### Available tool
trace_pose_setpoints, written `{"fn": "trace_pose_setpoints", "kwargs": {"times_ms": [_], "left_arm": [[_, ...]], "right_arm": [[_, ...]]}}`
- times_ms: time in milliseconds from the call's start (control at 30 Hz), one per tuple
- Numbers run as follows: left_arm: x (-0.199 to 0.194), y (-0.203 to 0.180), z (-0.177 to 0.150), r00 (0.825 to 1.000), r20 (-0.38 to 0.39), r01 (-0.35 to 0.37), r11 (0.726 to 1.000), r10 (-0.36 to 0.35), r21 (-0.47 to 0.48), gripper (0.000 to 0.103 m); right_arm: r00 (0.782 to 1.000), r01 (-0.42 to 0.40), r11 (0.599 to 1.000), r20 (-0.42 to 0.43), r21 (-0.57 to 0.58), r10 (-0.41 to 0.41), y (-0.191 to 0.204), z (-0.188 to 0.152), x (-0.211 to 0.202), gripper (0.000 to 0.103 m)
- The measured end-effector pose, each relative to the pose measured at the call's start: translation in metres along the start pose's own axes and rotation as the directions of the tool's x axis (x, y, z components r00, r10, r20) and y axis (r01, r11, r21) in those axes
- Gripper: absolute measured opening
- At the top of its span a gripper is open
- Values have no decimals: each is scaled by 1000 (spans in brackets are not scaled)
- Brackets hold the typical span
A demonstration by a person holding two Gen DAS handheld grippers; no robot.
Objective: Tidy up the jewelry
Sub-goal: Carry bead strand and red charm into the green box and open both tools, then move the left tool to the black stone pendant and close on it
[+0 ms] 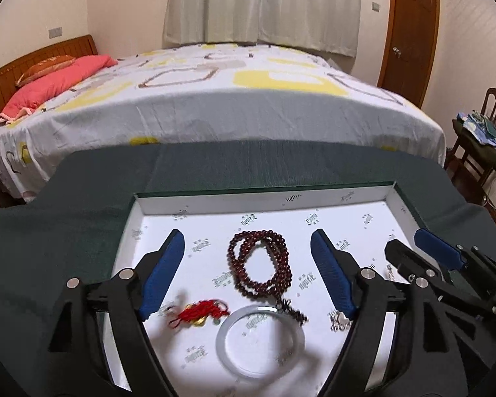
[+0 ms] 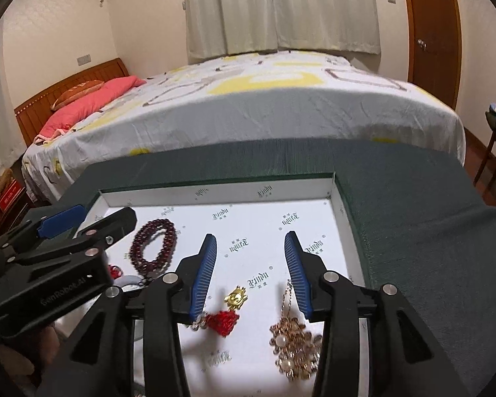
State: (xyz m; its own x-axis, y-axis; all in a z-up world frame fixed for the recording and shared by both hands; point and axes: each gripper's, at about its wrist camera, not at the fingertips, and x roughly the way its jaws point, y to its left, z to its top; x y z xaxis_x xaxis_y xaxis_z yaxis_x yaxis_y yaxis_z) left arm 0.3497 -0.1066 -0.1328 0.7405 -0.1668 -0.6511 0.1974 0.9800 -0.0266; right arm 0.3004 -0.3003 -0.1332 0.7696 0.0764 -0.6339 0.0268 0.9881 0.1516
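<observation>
- The left gripper (image 1: 248, 243) hangs over the white box tray (image 1: 155, 206), which sits on a dark green cloth (image 1: 66, 205). Its blue pads stand wide apart and hold nothing.
- Far left in the tray lies a red knotted charm with gold bits (image 1: 201, 314), near the left pad. It is blurry, so I cannot tell its small parts.
- Next comes the dark red bead string (image 1: 259, 264), coiled in loops between the two pads but lying flat, not touched. Its long side runs from the far end of the tray toward me, and its little tassel end points at me.
- Just under the beads lies a pale bangle (image 1: 259, 339), flat, its rim close to the tassel.
- Then a small silver piece (image 1: 339, 321) sits by the right pad of the left gripper.
- The right gripper (image 2: 250, 248) is about half open and also holds nothing.
- Below it lie a red and gold charm (image 2: 226, 314) and a gold bead cluster on a chain (image 2: 294, 350). The chain points away from me.
- I think each piece was just set down here. To do this well, lift both grippers straight up so no pad snags a chain, and keep the pieces apart so they do not tangle.
</observation>
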Motion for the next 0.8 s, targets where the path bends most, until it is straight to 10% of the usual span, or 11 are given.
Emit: {"fn": "trace_pose_setpoints", "kwargs": {"times_ms": [800], "left_arm": [[-112,6,-120,1000,-15,-27,999,28,37,81]], "right_arm": [[999,6,1000,-37,-4,-6,-3,-99,-108,43]]}}
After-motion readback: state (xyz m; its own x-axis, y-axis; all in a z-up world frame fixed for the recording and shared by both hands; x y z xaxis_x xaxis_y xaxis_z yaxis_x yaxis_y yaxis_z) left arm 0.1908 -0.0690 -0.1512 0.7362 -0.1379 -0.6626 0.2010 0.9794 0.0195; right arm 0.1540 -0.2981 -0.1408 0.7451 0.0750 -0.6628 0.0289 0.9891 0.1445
